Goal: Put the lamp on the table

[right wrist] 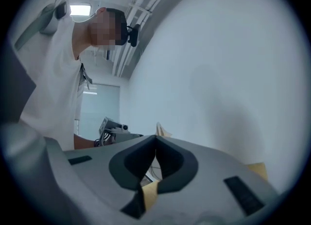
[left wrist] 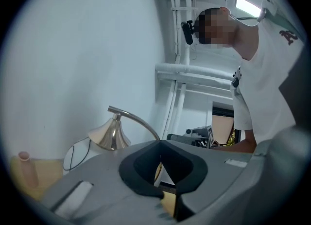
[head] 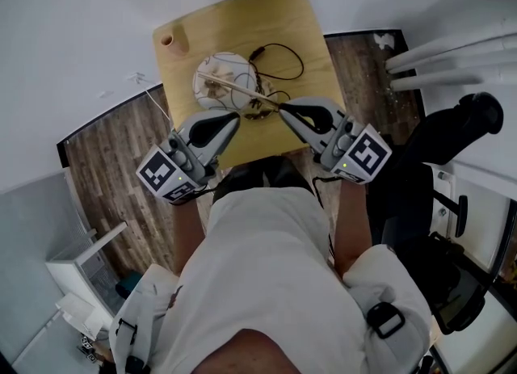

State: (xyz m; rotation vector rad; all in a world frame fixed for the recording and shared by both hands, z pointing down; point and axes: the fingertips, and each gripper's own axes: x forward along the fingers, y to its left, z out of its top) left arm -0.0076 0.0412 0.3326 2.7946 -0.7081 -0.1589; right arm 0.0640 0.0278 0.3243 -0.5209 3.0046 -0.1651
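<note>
- Lamp (head: 222, 81): stands on the wooden tabletop (head: 291, 10), cord (head: 284, 51) trailing beside it.
- Left gripper (head: 236, 119), right gripper (head: 283, 110): jaws clenched, nothing visibly between them.
- Handling: probably stiff, smooth, top-heavy; best grasped at the thin curved arm (left wrist: 137, 120).
</note>
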